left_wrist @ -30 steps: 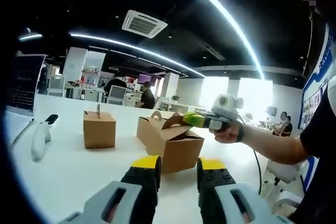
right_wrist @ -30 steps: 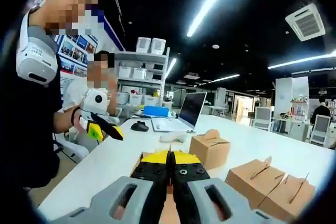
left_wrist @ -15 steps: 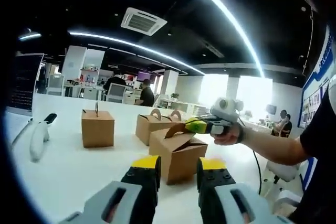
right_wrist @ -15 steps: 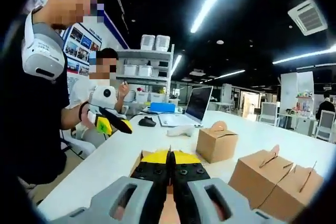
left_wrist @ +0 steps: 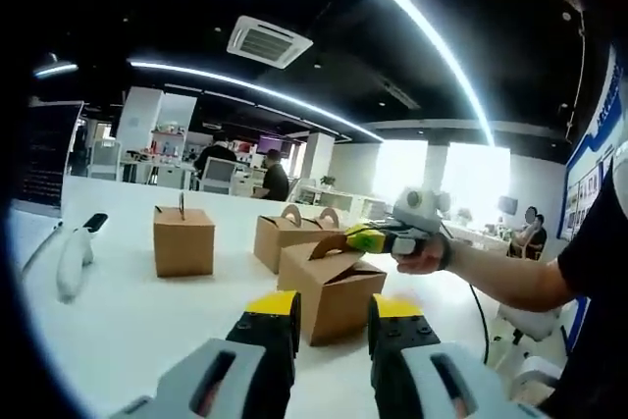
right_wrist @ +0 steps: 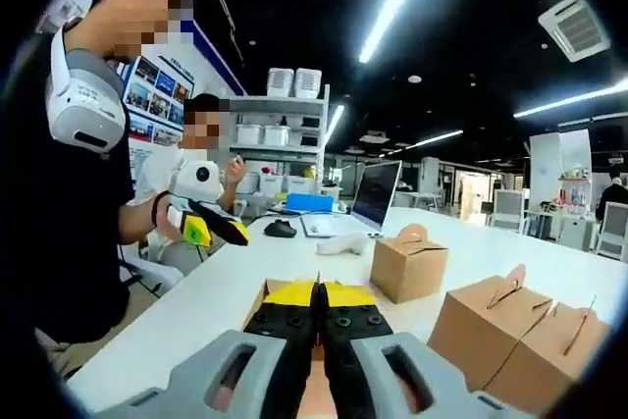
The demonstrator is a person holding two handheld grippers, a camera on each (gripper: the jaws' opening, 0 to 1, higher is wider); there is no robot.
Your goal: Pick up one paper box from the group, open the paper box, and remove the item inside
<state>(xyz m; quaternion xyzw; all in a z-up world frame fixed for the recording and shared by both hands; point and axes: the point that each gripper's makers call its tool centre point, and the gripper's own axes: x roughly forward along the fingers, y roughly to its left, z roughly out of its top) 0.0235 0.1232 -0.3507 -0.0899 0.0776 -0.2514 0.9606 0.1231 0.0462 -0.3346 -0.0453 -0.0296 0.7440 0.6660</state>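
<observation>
A brown paper box (left_wrist: pixel 329 291) with an arched handle stands on the white table (left_wrist: pixel 128 321), just ahead of my left gripper (left_wrist: pixel 334 307), whose jaws are open and hold nothing. My right gripper (left_wrist: pixel 365 235) comes in from the right, shut on this box's top handle. In the right gripper view its jaws (right_wrist: pixel 317 293) are pressed together on a thin cardboard flap, and the box (right_wrist: pixel 262 294) lies under them. The left gripper (right_wrist: pixel 214 227) hovers at the left there, in a person's hand. Other boxes stand apart: one alone (left_wrist: pixel 183 240) and a pair (left_wrist: pixel 283 235).
A laptop (right_wrist: pixel 378 198), a dark mouse (right_wrist: pixel 280 230) and a white device (right_wrist: pixel 340 245) lie on the far part of the table. A lone box (right_wrist: pixel 412 263) and the joined pair (right_wrist: pixel 520 326) sit to the right. People sit at desks behind.
The held box, tilted against the pair a second ago, now stands upright and closer to my left gripper. Both grippers have hardly moved since half a second ago.
</observation>
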